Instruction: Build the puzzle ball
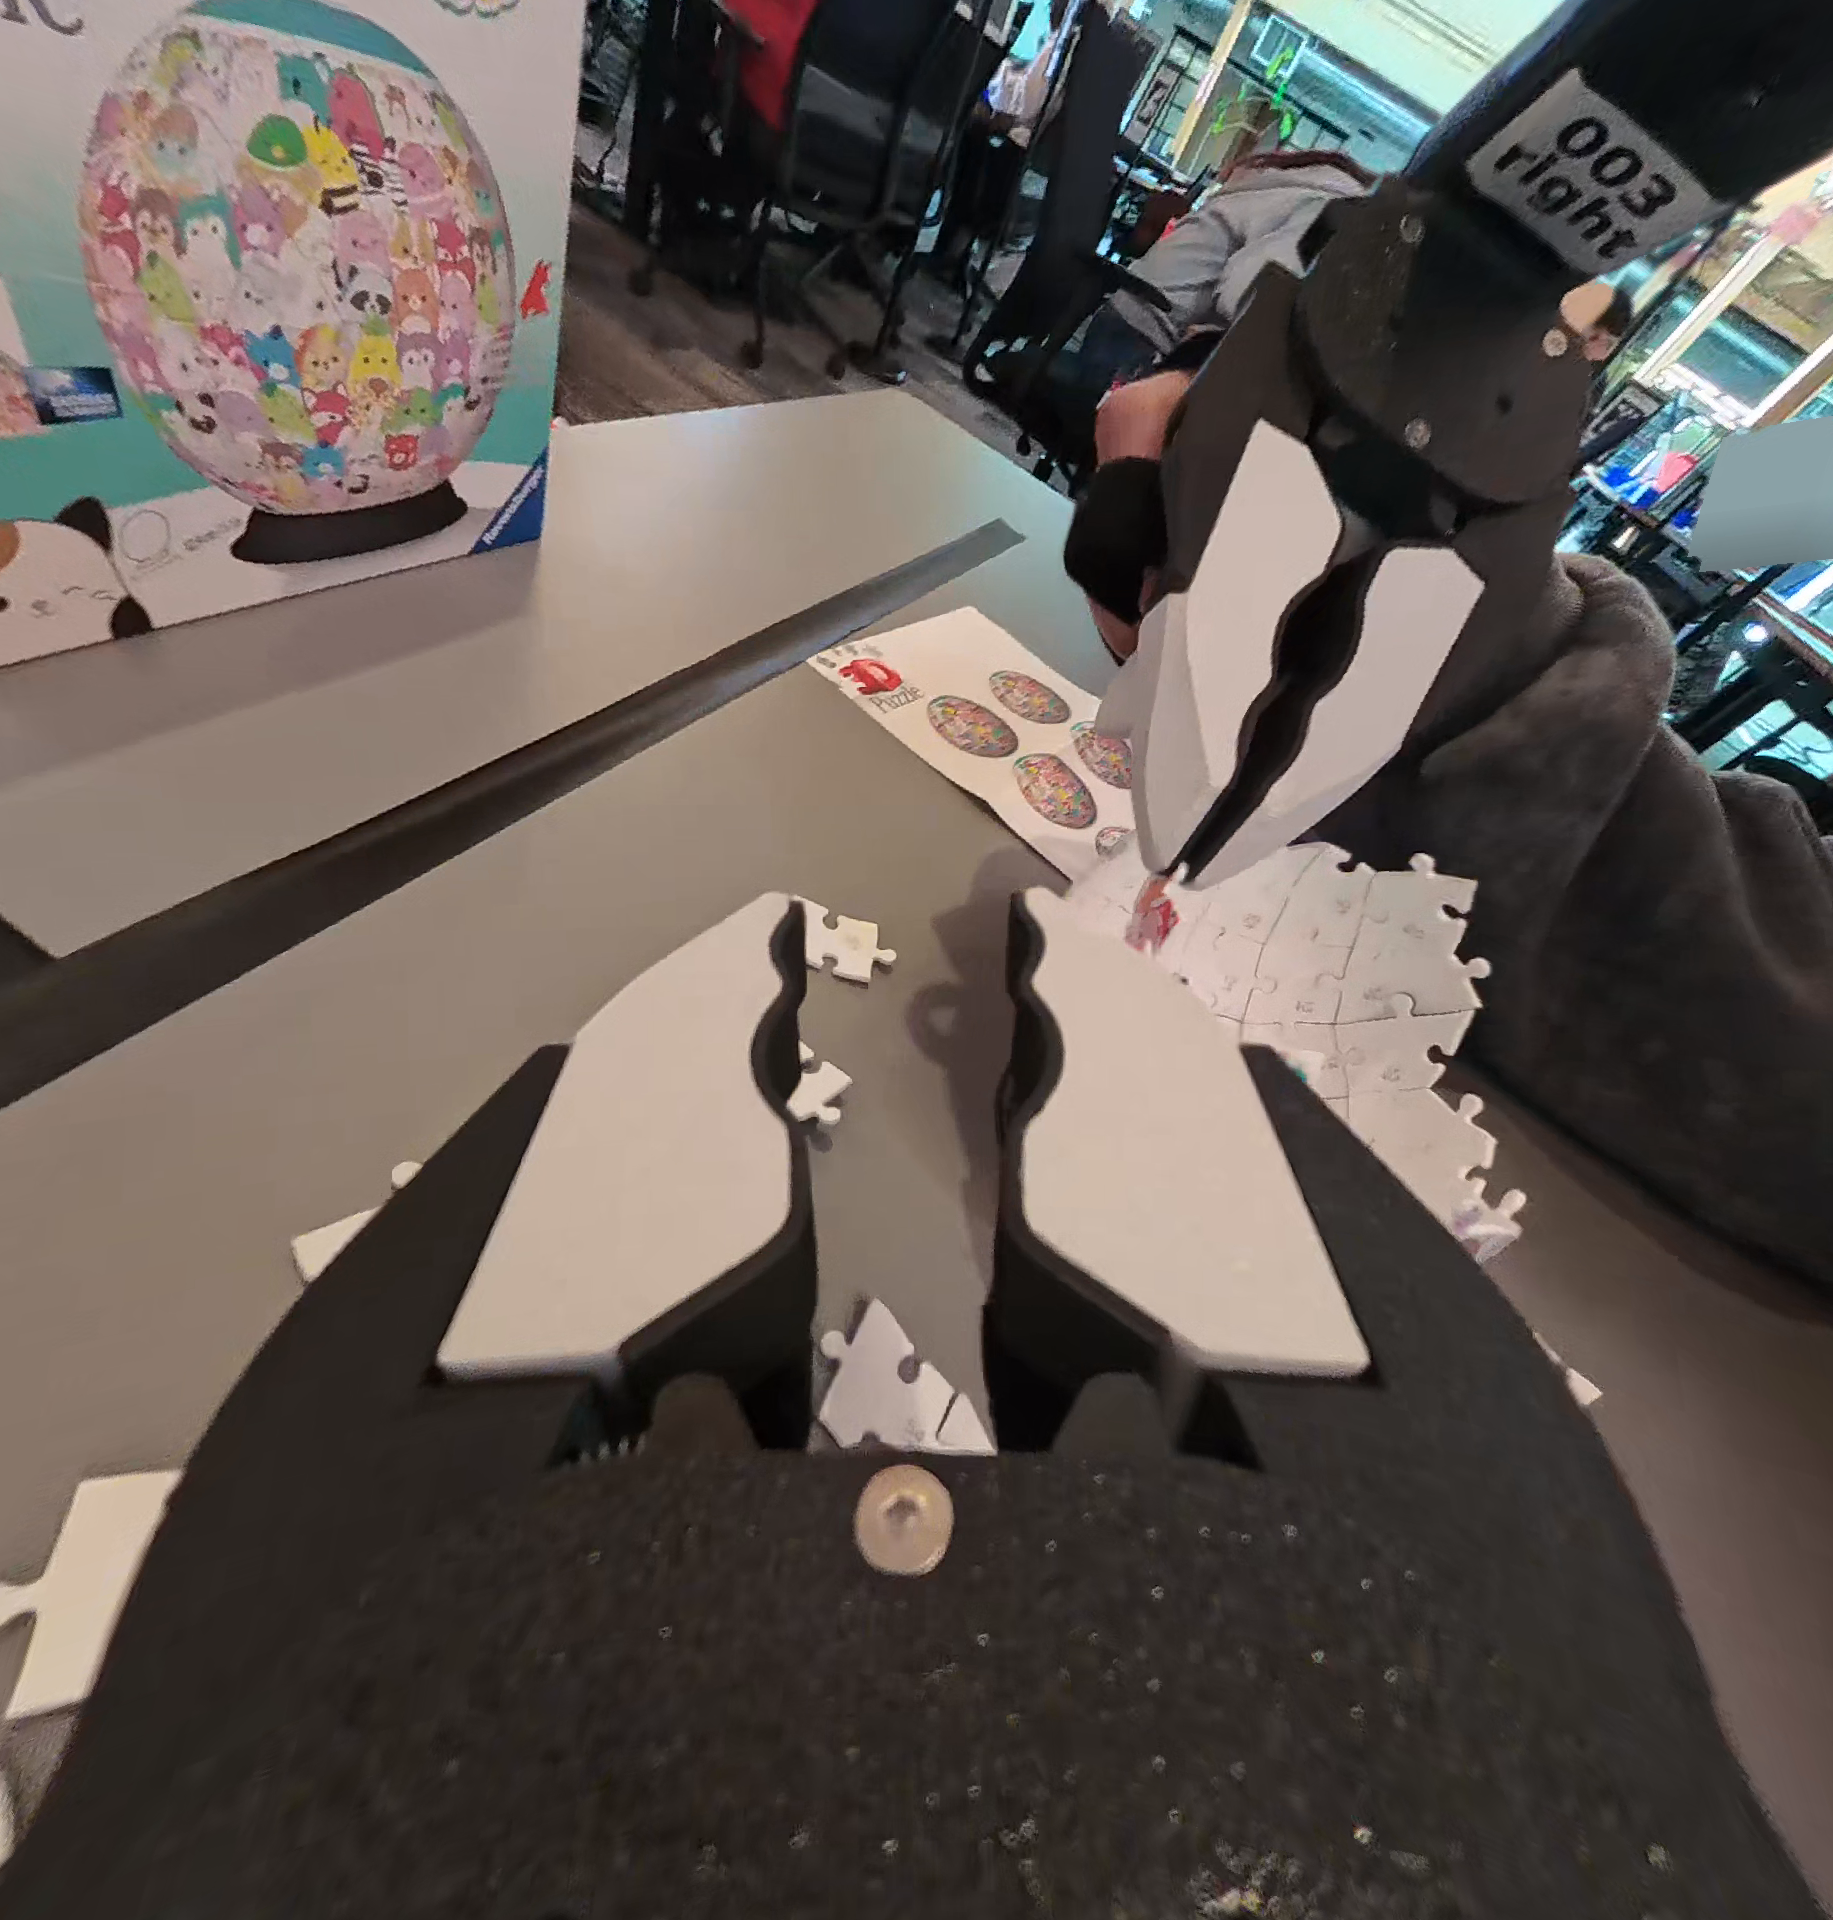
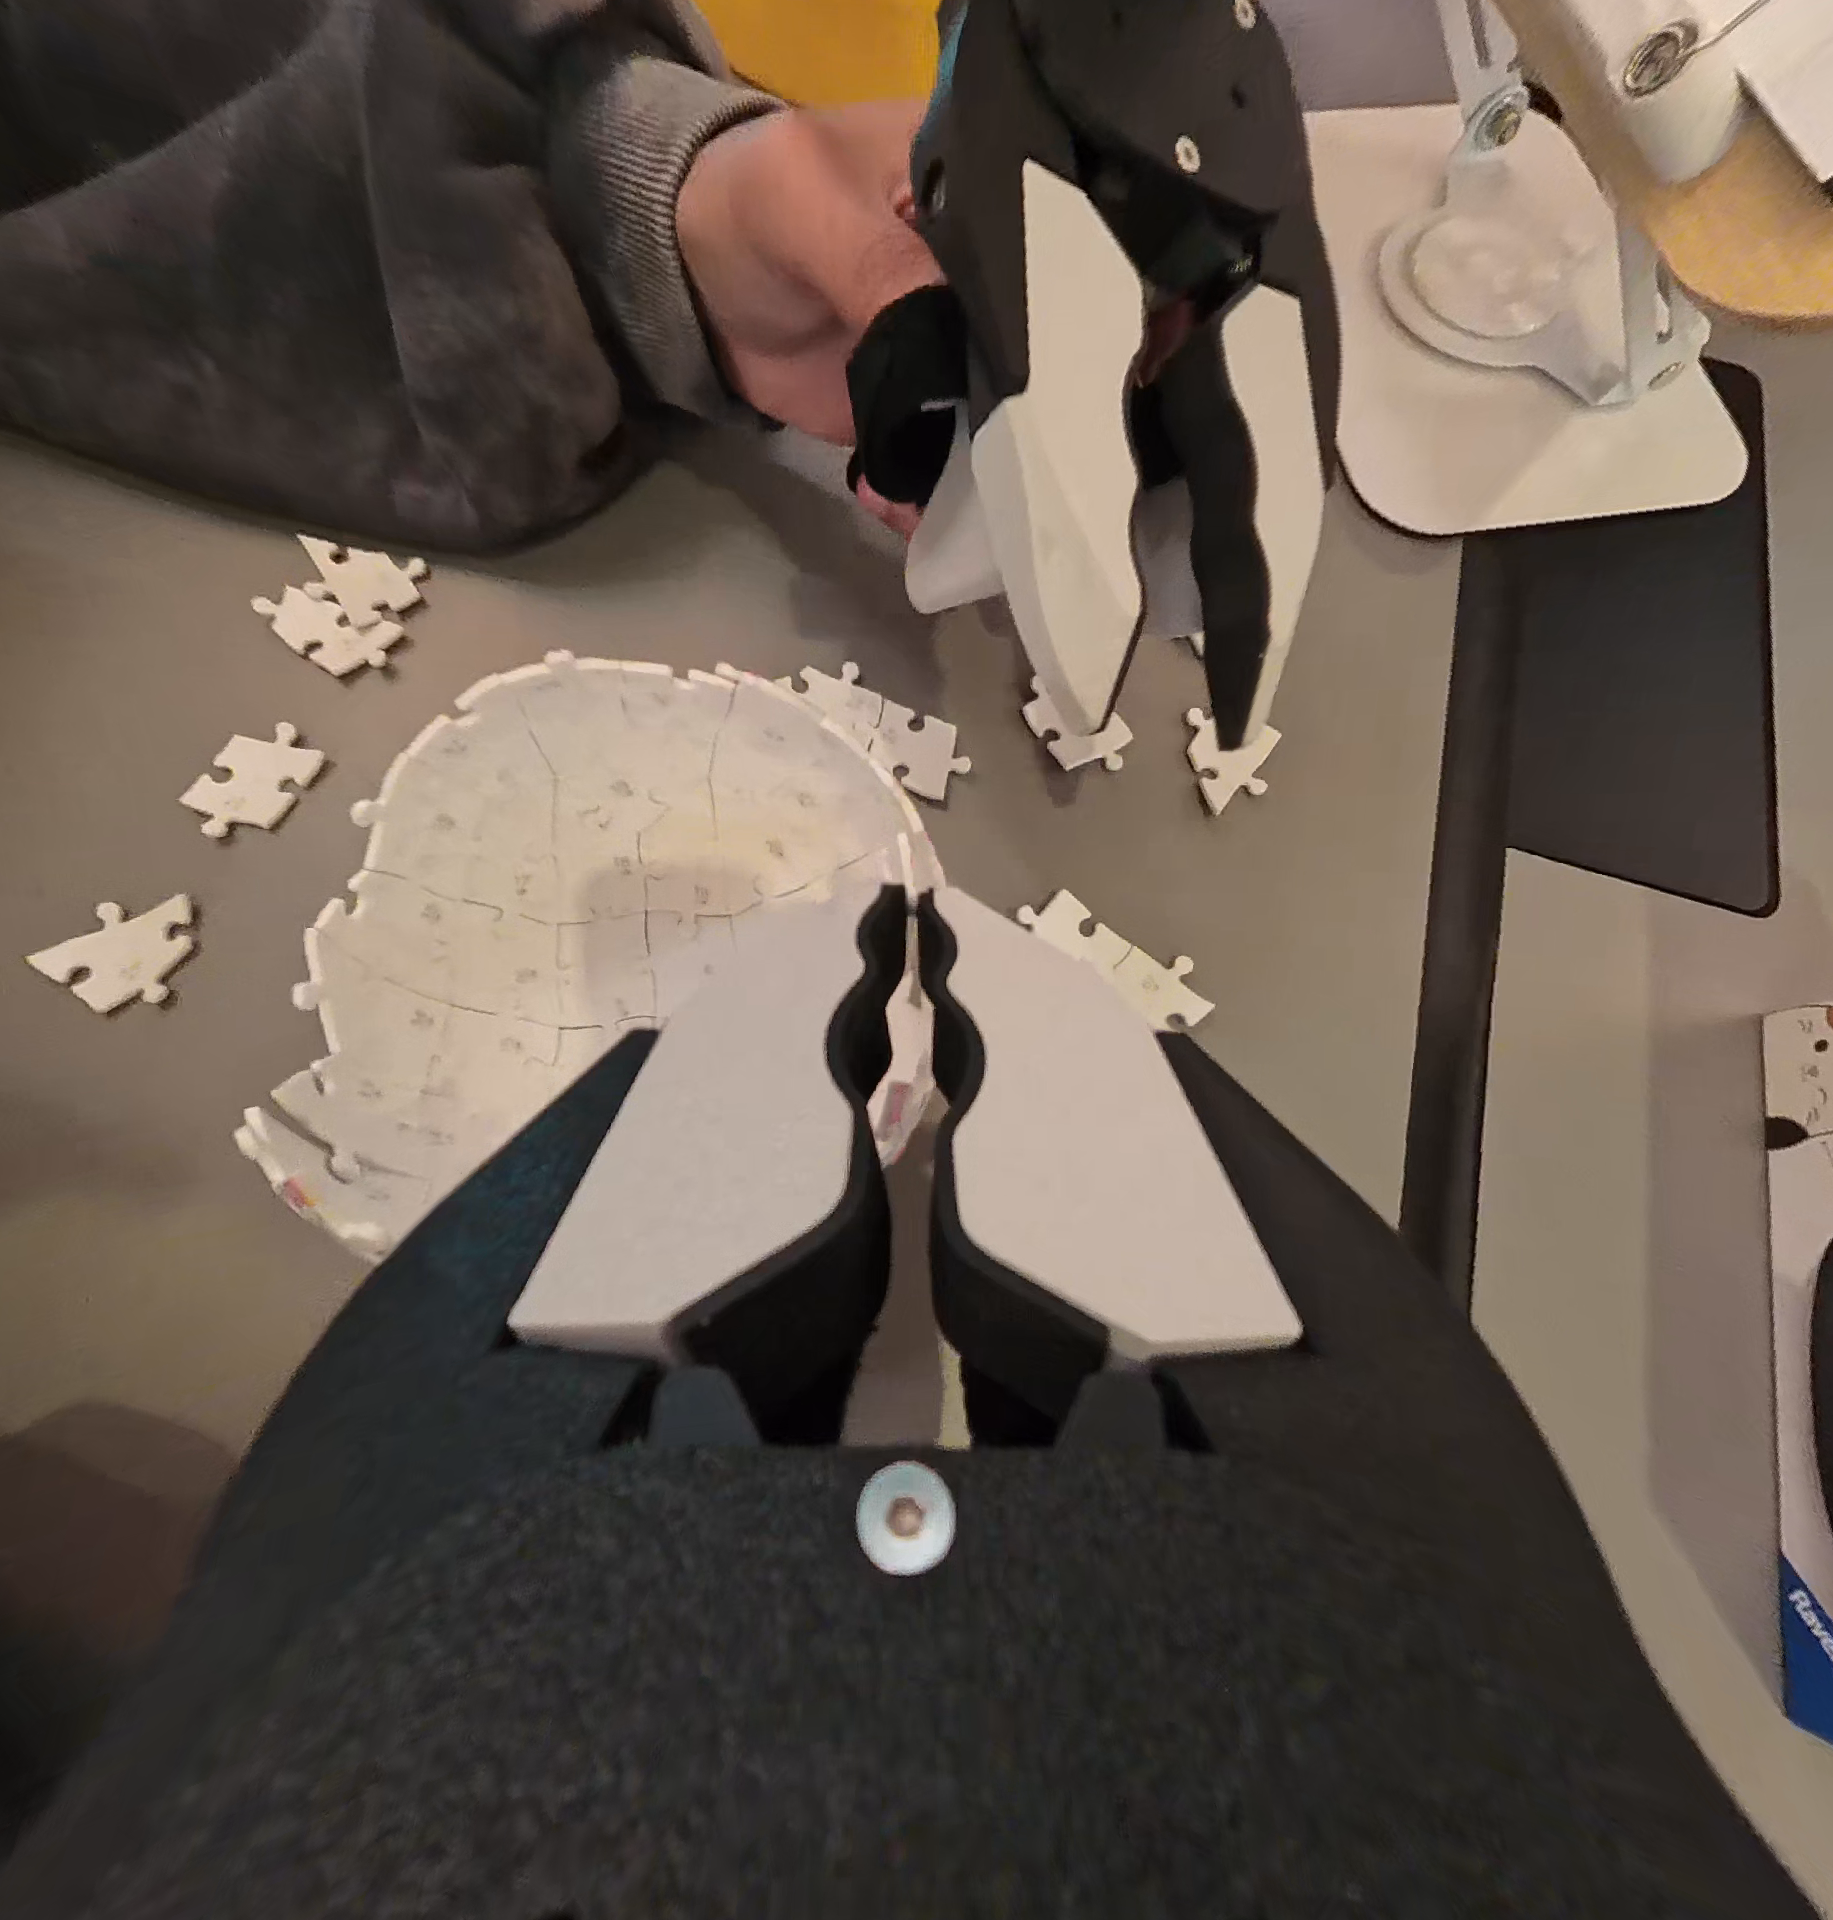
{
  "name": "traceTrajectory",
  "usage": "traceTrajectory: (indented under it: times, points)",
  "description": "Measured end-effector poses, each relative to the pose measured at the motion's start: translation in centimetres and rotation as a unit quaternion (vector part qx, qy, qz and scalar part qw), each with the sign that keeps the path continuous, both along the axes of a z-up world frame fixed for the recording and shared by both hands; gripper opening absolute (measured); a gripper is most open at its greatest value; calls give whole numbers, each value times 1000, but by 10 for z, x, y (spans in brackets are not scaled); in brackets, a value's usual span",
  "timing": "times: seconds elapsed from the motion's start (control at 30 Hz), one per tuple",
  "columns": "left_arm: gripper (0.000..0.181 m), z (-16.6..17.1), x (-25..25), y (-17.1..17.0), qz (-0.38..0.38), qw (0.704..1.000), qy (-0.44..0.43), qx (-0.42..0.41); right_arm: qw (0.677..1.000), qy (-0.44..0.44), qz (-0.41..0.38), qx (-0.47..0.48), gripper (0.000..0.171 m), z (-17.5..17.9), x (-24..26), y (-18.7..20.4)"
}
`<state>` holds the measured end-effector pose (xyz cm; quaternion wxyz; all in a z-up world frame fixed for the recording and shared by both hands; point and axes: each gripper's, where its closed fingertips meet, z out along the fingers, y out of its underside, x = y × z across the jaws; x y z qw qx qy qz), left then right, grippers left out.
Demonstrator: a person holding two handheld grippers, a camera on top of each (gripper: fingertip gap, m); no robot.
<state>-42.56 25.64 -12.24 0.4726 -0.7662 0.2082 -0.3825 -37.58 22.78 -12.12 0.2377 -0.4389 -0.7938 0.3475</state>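
- A half-built shell [image 2: 600,904] of the puzzle ball sits bowl-up on the grey table [image 2: 143,1195]; judging by its open rim, roughly half remains to be joined.
- The right gripper [image 2: 914,902] pinches the shell's rim.
- The left gripper [image 1: 907,925] hangs open and empty over loose pieces [image 2: 252,779].
- The puzzle box [image 1: 268,312] and an instruction sheet [image 1: 979,717] lie nearby; office chairs [image 1: 870,187] stand behind.

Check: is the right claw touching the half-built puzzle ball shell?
Touching. In the right wrist view the right claw is pinched on the shell's rim, and the rim edge shows between its fingers.
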Motion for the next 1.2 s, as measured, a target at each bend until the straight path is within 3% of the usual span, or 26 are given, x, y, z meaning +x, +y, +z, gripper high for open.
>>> traceTrajectory:
  times: [0.17, 0.37, 0.5, 0.53, 0.67, 0.73, 0.9, 1.0, 1.2]
  points:
    - [41, 17, 15, -13, -31, 998, 51, 9, 1000, 8, 9, -11, 2, 6, 1, -4]
    - [38, 40, 43, -39, -78, 987, 134, 31, 993, 108, 7, -52, 2, 59, 2, -7]
    - [23, 46, 61, -47, -95, 985, 136, 47, 988, 140, 14, -70, 2, 79, 2, -14]
    - [7, 46, 61, -47, -90, 984, 144, 51, 989, 133, 11, -61, 2, 77, 2, -14]
    - [2, 38, 57, -40, -60, 983, 169, 34, 996, 91, -6, -7, 5, 68, 3, -8]
    - [2, 34, 58, -39, -56, 984, 170, 16, 998, 39, -21, 40, 25, 66, 6, -2]
    - [2, 27, 61, -38, -56, 986, 156, -17, 995, -34, 4, 91, 7, 75, 7, -10]
    - [2, 29, 64, -40, -69, 989, 129, -20, 991, -90, 3, 98, 10, 66, 8, -12]
    - [2, 31, 67, -43, -84, 989, 119, -18, 986, -108, 4, 127, 9, 54, 5, -7]
